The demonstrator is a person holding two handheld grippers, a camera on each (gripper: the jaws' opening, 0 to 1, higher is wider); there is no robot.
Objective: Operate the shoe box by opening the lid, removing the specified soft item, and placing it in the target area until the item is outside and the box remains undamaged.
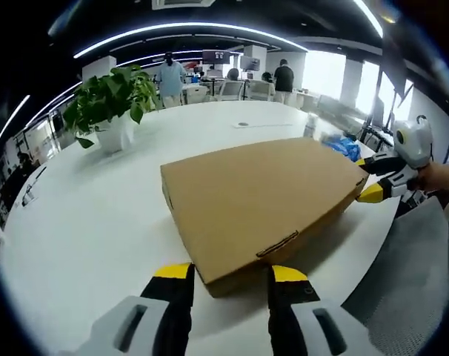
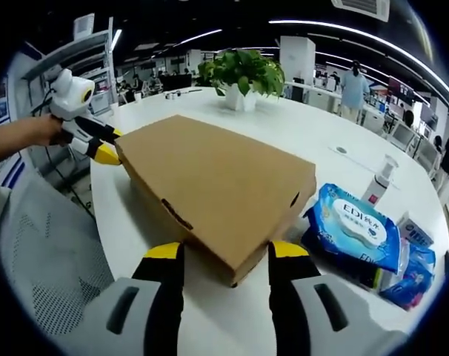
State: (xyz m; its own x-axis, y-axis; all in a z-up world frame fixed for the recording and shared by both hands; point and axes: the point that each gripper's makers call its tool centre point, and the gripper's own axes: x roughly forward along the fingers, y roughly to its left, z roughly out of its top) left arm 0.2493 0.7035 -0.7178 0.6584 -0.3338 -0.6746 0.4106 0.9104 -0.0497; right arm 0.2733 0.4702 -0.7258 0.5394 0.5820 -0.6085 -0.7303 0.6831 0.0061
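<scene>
Two tools are on this one, both with jaws spread apart and nothing between them. The shoe box [image 1: 261, 204] sits closed on the white worktop [image 1: 84, 222]. In the left gripper view, the left tool [image 1: 230, 273] is right at one box corner, which pokes into the gap between its tips. The right tool [image 1: 374, 178] is at the far right corner. In the right gripper view, the right tool [image 2: 226, 251] straddles its own box corner the same way, and the left tool [image 2: 98, 144] is at the far left one.

Stuff nearby: blue wet wipes pack [image 2: 354, 230] just right of the right tool, touching or nearly touching the box, a small spray bottle [image 2: 378, 182] behind it, and a potted plant [image 1: 112, 104] well beyond the left tool. Plenty of bare worktop left of the box. The worktop edge runs close behind both tools.
</scene>
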